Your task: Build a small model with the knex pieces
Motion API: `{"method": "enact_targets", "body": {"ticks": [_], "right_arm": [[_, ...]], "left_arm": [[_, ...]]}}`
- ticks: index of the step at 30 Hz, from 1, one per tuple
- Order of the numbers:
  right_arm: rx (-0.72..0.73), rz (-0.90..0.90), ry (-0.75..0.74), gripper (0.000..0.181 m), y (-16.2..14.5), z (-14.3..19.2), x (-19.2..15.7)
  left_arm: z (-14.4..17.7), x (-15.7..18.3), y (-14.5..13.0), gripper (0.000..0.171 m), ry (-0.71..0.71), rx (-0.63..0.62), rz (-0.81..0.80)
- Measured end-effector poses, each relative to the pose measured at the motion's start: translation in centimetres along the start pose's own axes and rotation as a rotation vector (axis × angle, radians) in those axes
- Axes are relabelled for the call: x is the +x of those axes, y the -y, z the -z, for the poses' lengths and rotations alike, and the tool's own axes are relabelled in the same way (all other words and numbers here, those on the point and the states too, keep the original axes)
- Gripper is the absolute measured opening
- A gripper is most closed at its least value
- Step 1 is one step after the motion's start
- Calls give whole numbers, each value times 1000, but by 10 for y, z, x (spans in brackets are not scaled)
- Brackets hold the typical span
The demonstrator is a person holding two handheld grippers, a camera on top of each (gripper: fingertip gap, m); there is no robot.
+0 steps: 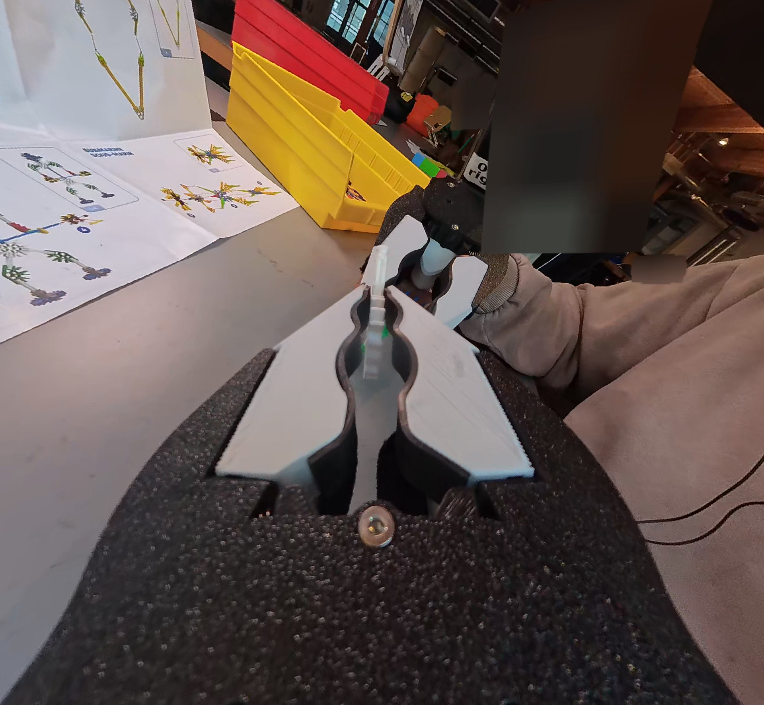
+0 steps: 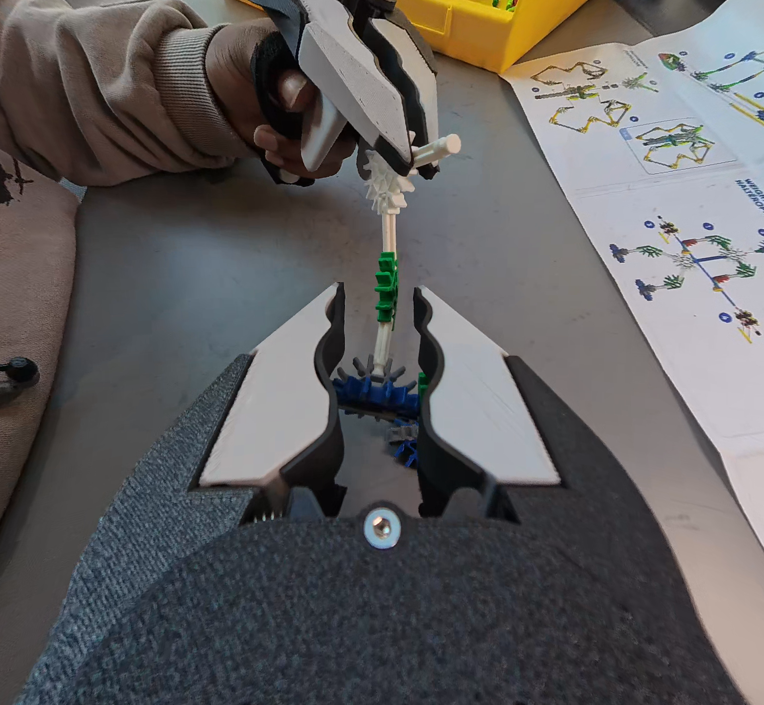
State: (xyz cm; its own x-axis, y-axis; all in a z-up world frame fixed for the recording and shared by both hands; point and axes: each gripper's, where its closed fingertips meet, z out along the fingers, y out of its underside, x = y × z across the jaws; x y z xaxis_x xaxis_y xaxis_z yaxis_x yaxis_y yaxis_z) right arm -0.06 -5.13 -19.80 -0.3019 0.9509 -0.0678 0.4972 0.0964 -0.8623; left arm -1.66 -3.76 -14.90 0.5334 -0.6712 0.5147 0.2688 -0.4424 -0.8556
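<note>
Left gripper (image 2: 417, 160) clamps a white rod (image 2: 438, 146) over the grey table (image 2: 186, 272). Right gripper (image 2: 378, 292) grips a blue connector (image 2: 374, 393).

Bin (image 2: 475, 19) at table's (image 2: 186, 272) far edge, instruction sheet (image 2: 620, 251) right, rod assembly (image 2: 386, 272) between grippers.

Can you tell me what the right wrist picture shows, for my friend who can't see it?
Two grippers hold one toy rod-and-connector chain above a grey table: the right gripper clamps its blue connector, and the left gripper pinches the white rod at the far end. A yellow bin of pieces sits behind.
</note>
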Motion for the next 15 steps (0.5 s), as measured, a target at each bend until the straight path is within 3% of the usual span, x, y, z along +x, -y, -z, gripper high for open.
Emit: {"method": "enact_targets", "body": {"ticks": [3, 6, 10, 11, 15], "right_arm": [[-15, -3, -21, 32, -2, 2, 3], [-34, -7, -140, 25, -3, 15, 25], [36, -101, -381, 47, 6, 40, 67], [55, -89, -412, 45, 9, 43, 71], [80, -57, -299, 40, 15, 37, 53]], "left_arm": [[0, 0, 0, 6, 17, -2, -29], [4, -8, 3, 5, 75, 0, -31], [6, -15, 4, 6, 112, 4, -9], [5, -16, 3, 6, 120, 0, -9], [11, -11, 13, 5, 76, 49, 24]]}}
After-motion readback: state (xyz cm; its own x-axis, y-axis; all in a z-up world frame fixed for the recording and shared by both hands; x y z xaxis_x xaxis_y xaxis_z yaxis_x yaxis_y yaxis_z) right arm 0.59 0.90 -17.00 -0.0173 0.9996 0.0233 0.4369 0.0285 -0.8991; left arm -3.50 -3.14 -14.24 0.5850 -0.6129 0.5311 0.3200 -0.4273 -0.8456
